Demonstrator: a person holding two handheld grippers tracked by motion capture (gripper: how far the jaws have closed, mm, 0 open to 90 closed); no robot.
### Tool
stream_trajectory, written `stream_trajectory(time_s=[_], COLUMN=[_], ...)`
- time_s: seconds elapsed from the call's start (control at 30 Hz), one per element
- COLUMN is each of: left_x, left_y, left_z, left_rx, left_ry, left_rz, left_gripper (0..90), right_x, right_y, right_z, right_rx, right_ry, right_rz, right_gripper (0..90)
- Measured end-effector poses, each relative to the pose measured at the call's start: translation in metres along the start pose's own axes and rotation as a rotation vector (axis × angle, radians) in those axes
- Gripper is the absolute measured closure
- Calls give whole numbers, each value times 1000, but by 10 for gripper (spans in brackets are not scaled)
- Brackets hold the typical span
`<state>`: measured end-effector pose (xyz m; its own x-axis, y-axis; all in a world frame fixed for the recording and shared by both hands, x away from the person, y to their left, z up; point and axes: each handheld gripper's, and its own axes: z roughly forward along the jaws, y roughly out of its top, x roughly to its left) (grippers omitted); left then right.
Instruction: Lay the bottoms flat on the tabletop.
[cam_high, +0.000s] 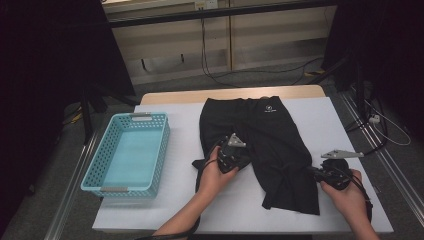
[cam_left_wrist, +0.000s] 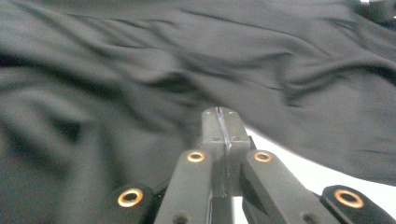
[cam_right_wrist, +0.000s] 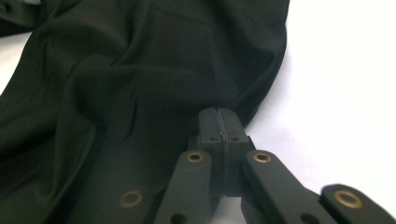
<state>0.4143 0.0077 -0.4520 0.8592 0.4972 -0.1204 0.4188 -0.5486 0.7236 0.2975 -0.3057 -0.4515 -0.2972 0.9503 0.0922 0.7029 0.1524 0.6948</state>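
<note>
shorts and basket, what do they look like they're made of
Shorts: thin black woven or knit fabric, matte with a faint sheen; it lies in soft folds and wrinkles. Basket: moulded plastic, light blue and smooth, judging by its rigid walls pierced with even rows of holes.

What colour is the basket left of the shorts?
Light turquoise blue, the basket shows best in the high view.

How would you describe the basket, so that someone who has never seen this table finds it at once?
Look at the white table, then at its left side, left of the black shorts. The basket stands there near the table's left edge. It is the one turquoise thing, rectangular, with perforated walls, and nothing lies in it.
</note>
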Motion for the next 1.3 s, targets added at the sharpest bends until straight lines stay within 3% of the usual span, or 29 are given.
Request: stream_trajectory(time_s=[0.17,0.2,0.27,0.37,0.47,0.63,0.67,0.7,0.73,0.77,0.9,1.13,1.3], left_x=[11,7,1,-9,-17,-20,-20,-20,-20,-19,-15,14,18], left_y=[-4,-4,-2,2,2,0,1,1,1,0,2,0,-3], left_z=[-6,-5,-2,2,9,17,16,16,17,17,16,0,-2], left_rx=[-17,-37,-50,-59,-48,-29,-12,-12,-4,-3,-5,-46,-42], left_ry=[-11,-22,-3,-19,0,25,-2,-2,-43,-44,-48,-18,3], left_rz=[-55,-57,-35,-17,19,42,24,24,1,1,-15,-99,-89], left_gripper=[900,848,591,502,453,592,716,807,857,888,900,900,900], right_x=[3,3,1,-1,-2,1,2,2,2,2,2,1,3], right_y=[4,5,5,3,2,2,2,2,2,2,4,8,6], right_z=[2,3,2,0,1,2,2,2,2,2,2,0,1], right_rx=[-6,-6,-6,-5,-7,-1,2,1,-1,-2,-7,-44,-18], right_ry=[6,4,-3,-10,-7,-2,0,1,3,6,9,14,-2], right_rz=[-2,-9,-5,8,5,-7,-11,-14,-17,-17,-16,-1,-18], right_gripper=[900,900,900,900,900,900,900,900,900,900,900,900,900])
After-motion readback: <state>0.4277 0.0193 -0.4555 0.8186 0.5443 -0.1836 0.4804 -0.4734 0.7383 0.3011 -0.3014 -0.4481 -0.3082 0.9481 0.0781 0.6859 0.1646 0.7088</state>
